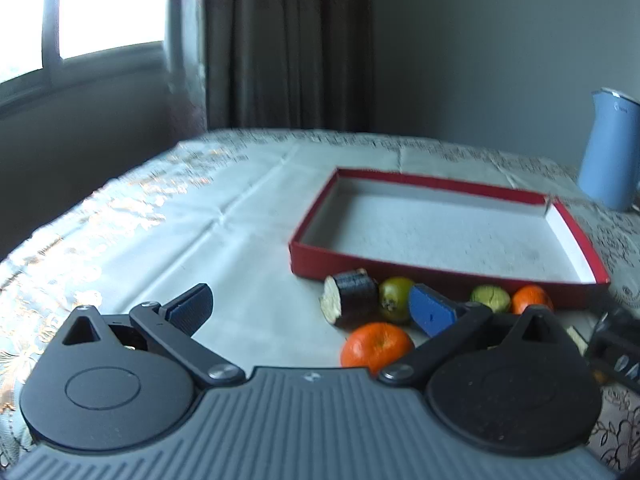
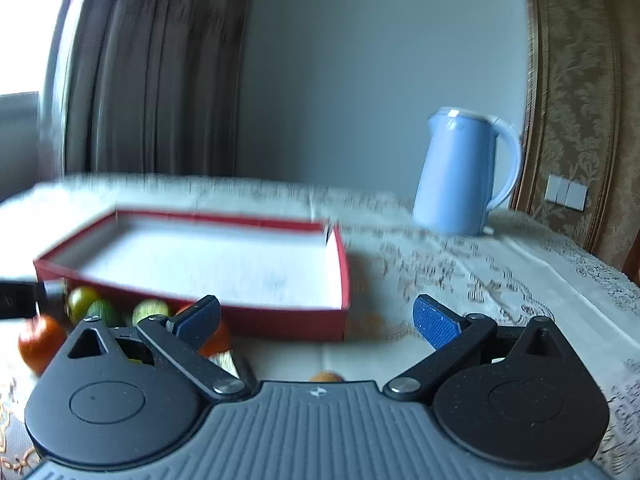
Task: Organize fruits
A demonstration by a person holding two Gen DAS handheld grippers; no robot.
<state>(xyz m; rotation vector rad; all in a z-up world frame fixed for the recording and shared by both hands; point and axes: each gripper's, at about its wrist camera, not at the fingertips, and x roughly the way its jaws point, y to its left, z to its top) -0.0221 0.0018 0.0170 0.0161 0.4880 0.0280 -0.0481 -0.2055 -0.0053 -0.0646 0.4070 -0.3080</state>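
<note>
Round glossy fruits (image 1: 376, 347) beside shallow red cardboard tray (image 1: 576, 240), both grippers' ribbed jaws wide, empty.

The left tongs (image 1: 314, 314) hang low over the table with their jaws spread wide and nothing between the blue pads (image 1: 432, 314). The right tongs (image 2: 316, 320) are likewise wide apart and empty, held level just above the table toward its right side.
</note>
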